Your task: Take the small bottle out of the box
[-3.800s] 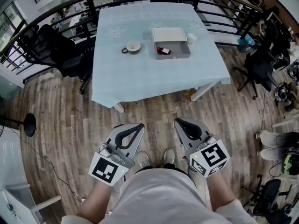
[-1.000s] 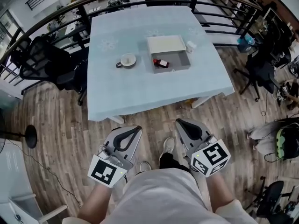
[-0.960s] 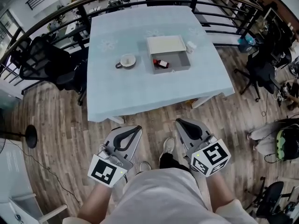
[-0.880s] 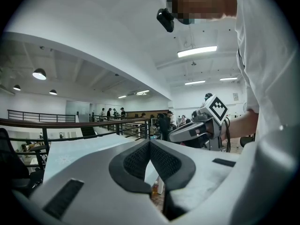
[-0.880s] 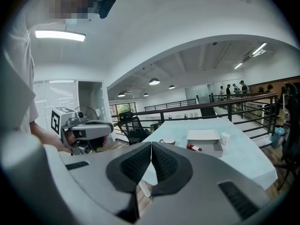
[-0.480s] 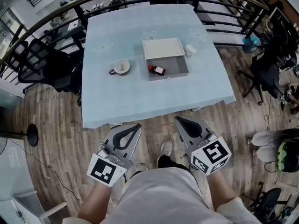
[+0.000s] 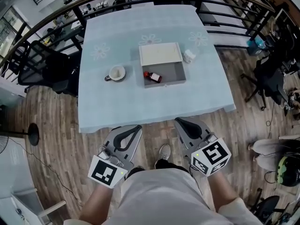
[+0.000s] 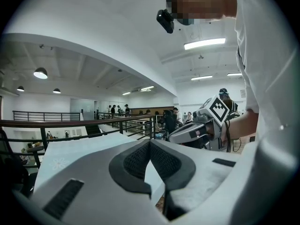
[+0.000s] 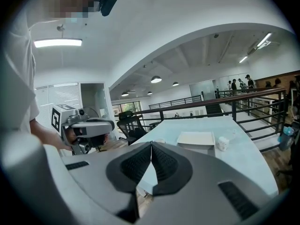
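A small brown bottle with a red cap (image 7: pixel 153 77) lies on its side in the left part of an open grey box (image 7: pixel 171 73) on the light blue table (image 7: pixel 140 102). The box's white lid (image 7: pixel 160 54) stands open behind it. Both grippers hang low in front of the person, short of the table's near edge. My left gripper (image 7: pixel 136 127) is shut and empty. My right gripper (image 7: pixel 179 122) is also shut, with nothing in it. In the right gripper view the box (image 9: pixel 197 141) sits far ahead beyond the closed tips (image 9: pixel 151 144); the bottle is hidden there.
A cup (image 7: pixel 116 72) stands left of the box and a small white object (image 7: pixel 189 56) right of it. Black railings (image 7: pixel 225 3) run behind the table, office chairs (image 7: pixel 47 64) stand at both sides. The floor is wooden planks (image 7: pixel 51 139).
The table and box have come closer and lower in the head view as the person walks toward them. Both grippers stay shut in the same pose before the body.
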Motion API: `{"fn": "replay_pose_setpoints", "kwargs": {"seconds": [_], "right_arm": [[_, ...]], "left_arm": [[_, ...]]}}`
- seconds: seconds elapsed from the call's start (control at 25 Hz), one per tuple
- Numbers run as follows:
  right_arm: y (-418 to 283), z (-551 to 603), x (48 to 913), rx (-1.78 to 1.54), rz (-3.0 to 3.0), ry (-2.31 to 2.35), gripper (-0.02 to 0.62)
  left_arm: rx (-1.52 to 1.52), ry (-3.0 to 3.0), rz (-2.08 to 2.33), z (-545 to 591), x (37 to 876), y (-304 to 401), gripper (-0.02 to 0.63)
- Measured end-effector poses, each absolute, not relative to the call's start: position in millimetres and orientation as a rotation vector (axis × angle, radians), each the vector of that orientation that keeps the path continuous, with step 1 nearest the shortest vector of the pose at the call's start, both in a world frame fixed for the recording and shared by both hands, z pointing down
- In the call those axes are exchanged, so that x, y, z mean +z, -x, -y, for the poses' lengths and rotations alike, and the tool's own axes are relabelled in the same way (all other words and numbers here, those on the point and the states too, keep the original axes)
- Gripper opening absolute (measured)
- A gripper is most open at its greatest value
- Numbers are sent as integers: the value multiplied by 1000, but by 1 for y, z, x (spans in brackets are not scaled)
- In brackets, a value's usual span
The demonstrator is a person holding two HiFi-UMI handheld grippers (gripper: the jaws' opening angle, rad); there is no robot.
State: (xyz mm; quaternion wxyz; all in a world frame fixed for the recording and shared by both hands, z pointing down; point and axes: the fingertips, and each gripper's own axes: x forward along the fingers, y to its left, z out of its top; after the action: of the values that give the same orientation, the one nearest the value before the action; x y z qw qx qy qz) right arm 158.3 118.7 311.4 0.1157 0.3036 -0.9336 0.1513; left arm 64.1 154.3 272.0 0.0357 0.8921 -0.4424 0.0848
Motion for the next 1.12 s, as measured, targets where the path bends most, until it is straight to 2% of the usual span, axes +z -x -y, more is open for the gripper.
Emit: {"fn": "replay_pose_setpoints", "kwargs": {"seconds": [0.56, 1.12], "right_arm": [[-166, -89, 325, 452, 2719, -865, 23], [-142, -51, 340, 438, 2656, -921, 23]], "left_arm": [[261, -2697, 1414, -127, 282, -63, 6], [242, -2699, 1357, -86, 298, -33, 6]]}}
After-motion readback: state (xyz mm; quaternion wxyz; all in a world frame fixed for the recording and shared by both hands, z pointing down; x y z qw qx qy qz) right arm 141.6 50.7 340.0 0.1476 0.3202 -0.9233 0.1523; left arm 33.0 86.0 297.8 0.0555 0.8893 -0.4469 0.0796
